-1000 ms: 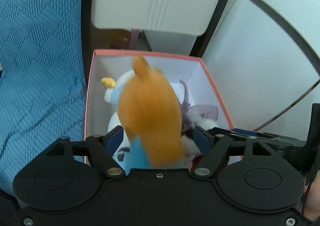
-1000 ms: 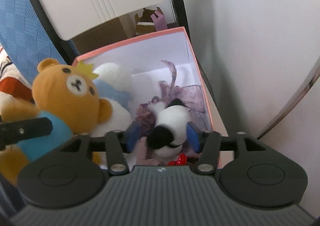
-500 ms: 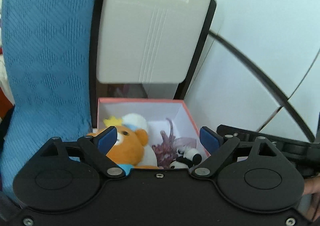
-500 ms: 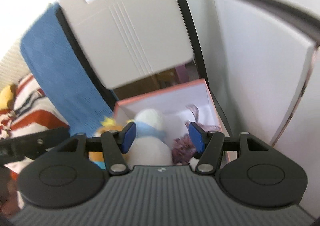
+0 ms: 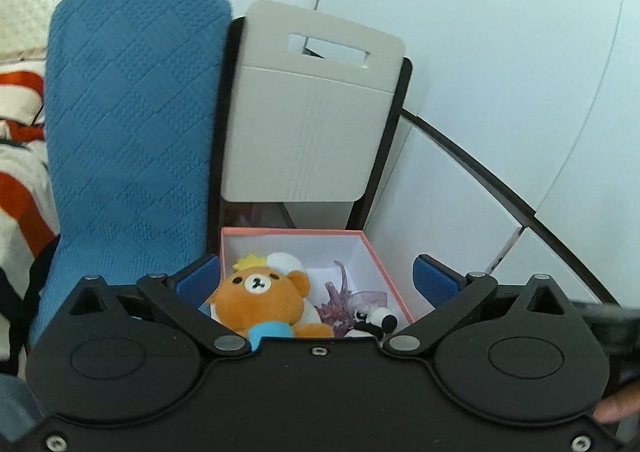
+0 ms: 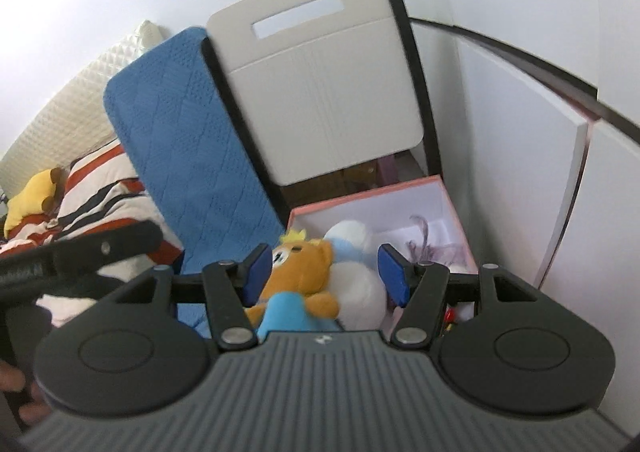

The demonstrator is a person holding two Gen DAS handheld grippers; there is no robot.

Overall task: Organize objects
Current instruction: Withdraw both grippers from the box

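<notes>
Left claw (image 5: 316, 278) empty, jaws just spread to widest; right claw (image 6: 322, 272) open, holding nothing; orange bear (image 5: 262, 302) in pink box (image 5: 386, 272), white plush (image 6: 356, 284) at its 3 o'clock.

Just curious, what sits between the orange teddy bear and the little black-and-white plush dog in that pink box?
A purple ribbon bow, seen in the left wrist view between bear and dog.
</notes>
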